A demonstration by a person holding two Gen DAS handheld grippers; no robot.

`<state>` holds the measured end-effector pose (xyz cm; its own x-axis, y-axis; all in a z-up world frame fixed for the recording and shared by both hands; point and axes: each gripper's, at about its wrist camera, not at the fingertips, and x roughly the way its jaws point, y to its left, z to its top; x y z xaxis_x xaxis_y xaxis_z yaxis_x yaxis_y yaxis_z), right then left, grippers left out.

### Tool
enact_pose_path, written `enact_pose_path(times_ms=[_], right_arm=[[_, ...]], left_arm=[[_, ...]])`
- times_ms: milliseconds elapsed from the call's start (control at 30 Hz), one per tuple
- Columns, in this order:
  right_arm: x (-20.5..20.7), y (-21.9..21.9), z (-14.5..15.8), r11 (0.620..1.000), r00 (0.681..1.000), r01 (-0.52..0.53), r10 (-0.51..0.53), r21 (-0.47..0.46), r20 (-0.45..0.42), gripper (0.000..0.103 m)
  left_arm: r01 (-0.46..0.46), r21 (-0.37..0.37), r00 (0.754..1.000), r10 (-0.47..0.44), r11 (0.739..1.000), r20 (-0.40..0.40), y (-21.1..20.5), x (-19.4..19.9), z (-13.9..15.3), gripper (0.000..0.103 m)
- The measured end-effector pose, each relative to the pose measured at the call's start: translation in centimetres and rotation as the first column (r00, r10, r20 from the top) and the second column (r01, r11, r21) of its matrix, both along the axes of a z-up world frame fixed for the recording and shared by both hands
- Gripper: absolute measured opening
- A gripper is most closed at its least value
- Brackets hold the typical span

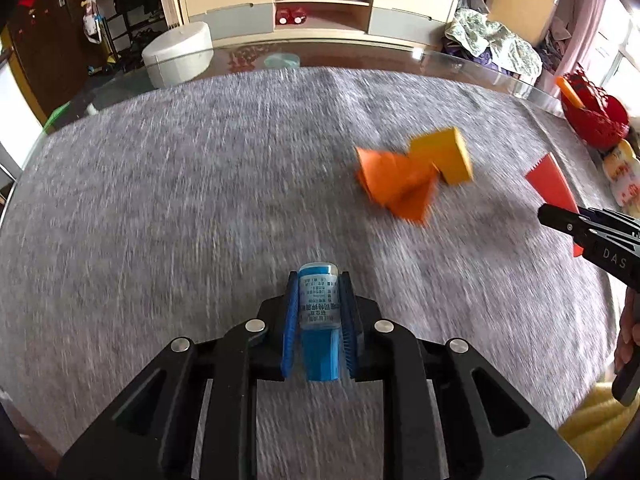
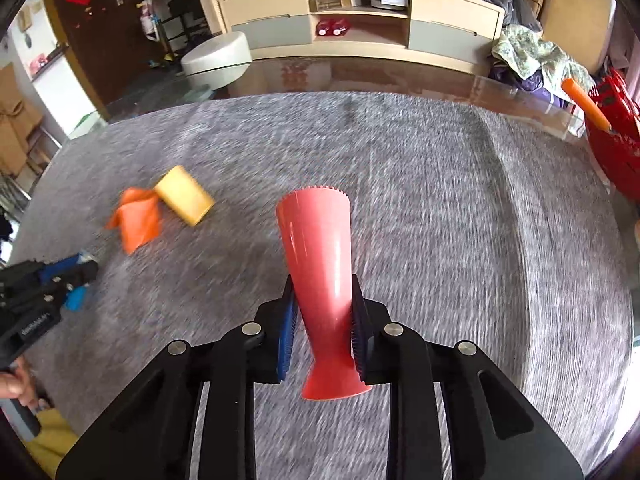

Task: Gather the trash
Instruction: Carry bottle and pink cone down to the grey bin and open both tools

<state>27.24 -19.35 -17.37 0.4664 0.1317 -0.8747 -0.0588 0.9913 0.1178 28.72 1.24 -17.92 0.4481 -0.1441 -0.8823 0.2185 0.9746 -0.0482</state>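
A grey cloth (image 1: 200, 200) covers a glass table (image 1: 360, 54), with a long cabinet (image 1: 320, 4) and a white stool (image 1: 178, 54) behind. At the right edge stands a red basket (image 2: 616, 148); mid-cloth, orange paper (image 1: 396, 184) touches a yellow block (image 1: 444, 154). The left gripper (image 1: 319, 308) is clamped on a blue bottle (image 1: 318, 300), the right gripper (image 2: 325, 332) on a red wrapper (image 2: 320, 276), both above the cloth.

Orange wrapper (image 1: 394, 182), yellow sponge (image 1: 444, 156) mid-cloth.
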Motion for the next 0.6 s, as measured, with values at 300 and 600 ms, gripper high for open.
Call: enact_pose_path(times_ms=[300,600], right_arm=[[-6.5,1.0,2.4,1.000,1.000,-0.008,0.008,0.022,0.015,0.025],[-13.2,1.5,3.9,1.000,0.999,-0.015,0.014,0.028,0.035,0.025]], left_arm=[[0.062,-0.018,0.998,-0.061,0.998,0.032,-1.3,-7.8,2.3,0.018],[0.101,-0.048,0.993,-0.098,0.994,0.060,-2.7,-14.5,4.1,0.018]])
